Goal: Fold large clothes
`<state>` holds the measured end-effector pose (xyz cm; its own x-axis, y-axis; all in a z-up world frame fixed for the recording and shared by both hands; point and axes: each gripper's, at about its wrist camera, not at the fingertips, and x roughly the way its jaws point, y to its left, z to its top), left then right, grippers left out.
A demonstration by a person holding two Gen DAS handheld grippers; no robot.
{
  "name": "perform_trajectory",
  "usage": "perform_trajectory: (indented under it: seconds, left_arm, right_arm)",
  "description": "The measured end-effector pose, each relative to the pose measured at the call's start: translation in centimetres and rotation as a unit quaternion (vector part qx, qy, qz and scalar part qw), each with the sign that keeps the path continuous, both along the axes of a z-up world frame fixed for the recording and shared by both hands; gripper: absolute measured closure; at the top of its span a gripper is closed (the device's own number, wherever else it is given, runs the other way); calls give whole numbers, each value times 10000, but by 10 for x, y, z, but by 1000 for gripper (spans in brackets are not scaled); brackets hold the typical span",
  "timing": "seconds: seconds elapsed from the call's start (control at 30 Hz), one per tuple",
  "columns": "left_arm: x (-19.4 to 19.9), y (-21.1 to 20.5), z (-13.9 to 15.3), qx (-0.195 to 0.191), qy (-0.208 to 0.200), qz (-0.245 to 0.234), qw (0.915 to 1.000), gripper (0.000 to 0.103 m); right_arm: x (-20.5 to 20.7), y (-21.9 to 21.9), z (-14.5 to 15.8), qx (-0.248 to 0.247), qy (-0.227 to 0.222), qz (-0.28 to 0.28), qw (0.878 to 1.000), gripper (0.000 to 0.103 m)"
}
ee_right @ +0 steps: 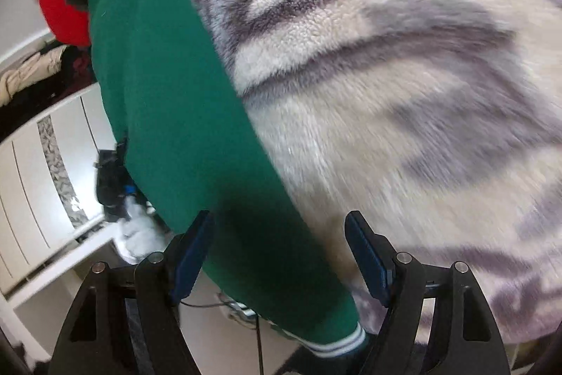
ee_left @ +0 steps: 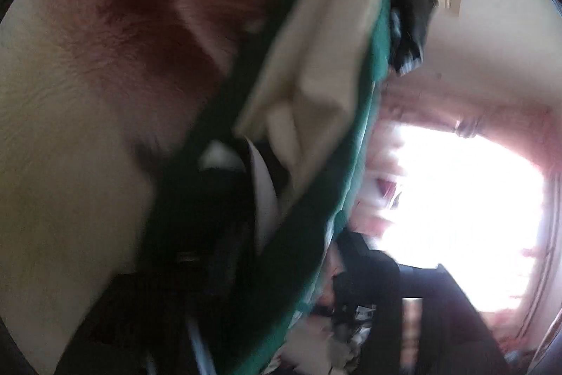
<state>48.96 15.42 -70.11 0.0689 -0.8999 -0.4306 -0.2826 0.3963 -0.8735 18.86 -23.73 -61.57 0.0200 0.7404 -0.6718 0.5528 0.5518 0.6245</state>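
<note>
Only your right wrist view shows fingers | right gripper [ee_right: 279, 252] spread wide, green garment [ee_right: 168, 101] between, untouched | left gripper's state: can't tell

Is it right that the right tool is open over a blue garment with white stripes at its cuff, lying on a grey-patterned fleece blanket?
Not quite: the garment is green, not blue. The right wrist view shows it, with the white stripes at its cuff, lying on the grey-patterned fleece blanket, and the right tool open over it.
</note>
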Motion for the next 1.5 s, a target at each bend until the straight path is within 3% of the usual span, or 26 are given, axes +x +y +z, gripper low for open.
perform_trajectory:
  seconds: [0.03,0.1,0.2,0.27,0.4,0.5,0.53,0.7,0.77,0.8,0.83,0.87,0.9,0.97,1.07,1.1,1.23,1.3,1.5]
  left_arm:
    - [-1,-3,12,-32,-75,-53,10000,21]
    - [-24,11,29,136,-132,-203,9996,21]
    - [-68,16,36,922,-22,-594,9940,21]
    - [-112,19,20,1315,248,-890,9870,21]
    - [-166,3,-16,1260,715,-1383,9797,21]
    - [-174,-21,-31,1146,722,-1583,9781,18]
    - [-173,-30,-36,1100,710,-1528,9795,10]
    - [-167,-44,-30,1116,470,-1139,9861,9]
    - [-166,-42,-17,1392,242,-958,9853,32]
    - [-170,-39,-11,1655,168,-893,9820,59]
    - [-170,-36,-6,1697,127,-791,9822,68]
    - [-172,-32,0,1659,125,-700,9836,71]
    - [-177,-28,9,1656,124,-685,9837,75]
    - [-174,-33,28,1616,59,-687,9844,78]
    - [-166,-28,54,1606,58,-533,9856,79]
    - [-173,-24,51,1562,65,-474,9866,80]
    - [-161,0,82,986,45,108,9951,80]
    - [-163,6,84,745,-51,327,9967,80]
    - [-86,2,118,429,-508,704,9953,80]
  right_arm:
    - [-3,-4,7,-37,-24,67,10000,25]
    - [-22,-2,17,8,22,211,9998,25]
    - [-50,7,11,192,208,496,9984,20]
    - [-70,18,-3,368,344,666,9965,14]
    - [-94,40,-32,697,356,723,9943,7]
    - [-89,56,-41,866,215,718,9934,0]
    - [-87,60,-42,967,220,730,9924,0]
    - [-86,98,-50,1283,352,1283,9828,1]
    - [-83,113,-56,1096,421,1262,9850,8]
    - [-80,117,-55,978,405,1206,9870,11]
    - [-77,119,-54,937,404,1101,9887,26]
    - [-78,116,-53,987,422,944,9897,48]
    - [-79,112,-51,1083,429,788,9901,55]
    - [-81,107,-41,1253,388,501,9901,64]
    - [-76,108,-20,1486,376,226,9879,69]
    - [-72,111,-12,1601,362,150,9863,70]
    - [-54,106,23,2169,263,-247,9755,72]
    - [-46,94,41,2406,141,-466,9694,72]
    - [41,73,95,2646,-485,-1110,9567,73]
